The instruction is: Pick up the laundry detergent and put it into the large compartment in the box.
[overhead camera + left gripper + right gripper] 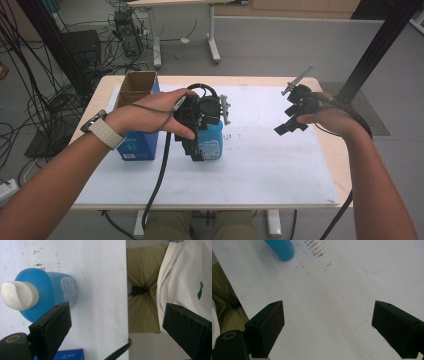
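**High view: 2 open tools over a blue bottle on the bench**

High view has the bench point(280, 170) covered by a white sheet, with a blue box point(140, 142) near its left edge and an open cardboard box point(136, 86) just behind that. Both boxes sit close to the left hand point(150, 117), crowding that side. Cables and desk legs lie on the floor beyond the bench.

The bottle point(210, 142), blue with a white cap point(18, 295), stands on the sheet just right of the blue box. The left tool point(192, 127) hangs right over it, jaws wide with nothing between them. In the left gripper view the bottle point(47, 290) lies beside 1 jaw, outside the gap; whether that jaw touches it I cannot tell. The right tool point(292, 117) is held well apart from the bottle, above the right half of the sheet, its jaws also wide and empty over bare sheet with faint brown marks.

From above, the left tool and hand cover the top of the bottle. The right gripper view cuts the bottle point(280, 248) off at the top edge. Print on its label is too small to read.
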Tool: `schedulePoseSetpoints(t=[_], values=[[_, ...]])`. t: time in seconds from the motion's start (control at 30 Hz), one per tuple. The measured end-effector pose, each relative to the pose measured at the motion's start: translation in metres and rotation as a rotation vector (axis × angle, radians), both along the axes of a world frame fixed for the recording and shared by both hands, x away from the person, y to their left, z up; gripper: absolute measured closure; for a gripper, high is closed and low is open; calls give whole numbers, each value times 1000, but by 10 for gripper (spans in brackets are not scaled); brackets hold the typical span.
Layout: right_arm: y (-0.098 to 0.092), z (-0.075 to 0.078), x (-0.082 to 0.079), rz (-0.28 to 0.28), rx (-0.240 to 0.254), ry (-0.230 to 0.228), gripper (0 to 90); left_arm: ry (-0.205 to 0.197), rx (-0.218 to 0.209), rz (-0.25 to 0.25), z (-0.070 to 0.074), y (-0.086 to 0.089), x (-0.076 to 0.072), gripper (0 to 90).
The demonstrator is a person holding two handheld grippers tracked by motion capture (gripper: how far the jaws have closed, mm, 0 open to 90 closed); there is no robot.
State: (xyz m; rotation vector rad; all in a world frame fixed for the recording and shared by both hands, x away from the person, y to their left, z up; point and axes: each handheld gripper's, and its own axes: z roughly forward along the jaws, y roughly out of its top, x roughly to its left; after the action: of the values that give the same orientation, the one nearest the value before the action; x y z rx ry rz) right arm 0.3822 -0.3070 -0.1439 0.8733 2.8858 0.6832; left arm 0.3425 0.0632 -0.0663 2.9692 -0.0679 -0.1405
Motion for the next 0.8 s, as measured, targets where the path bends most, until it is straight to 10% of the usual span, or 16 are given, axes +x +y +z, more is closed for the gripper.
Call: schedulePoseSetpoints(t=[0.8], values=[[-1, 3, -2, -9, 0, -4, 112, -7, -21, -2, 10, 5, -1, 88]])
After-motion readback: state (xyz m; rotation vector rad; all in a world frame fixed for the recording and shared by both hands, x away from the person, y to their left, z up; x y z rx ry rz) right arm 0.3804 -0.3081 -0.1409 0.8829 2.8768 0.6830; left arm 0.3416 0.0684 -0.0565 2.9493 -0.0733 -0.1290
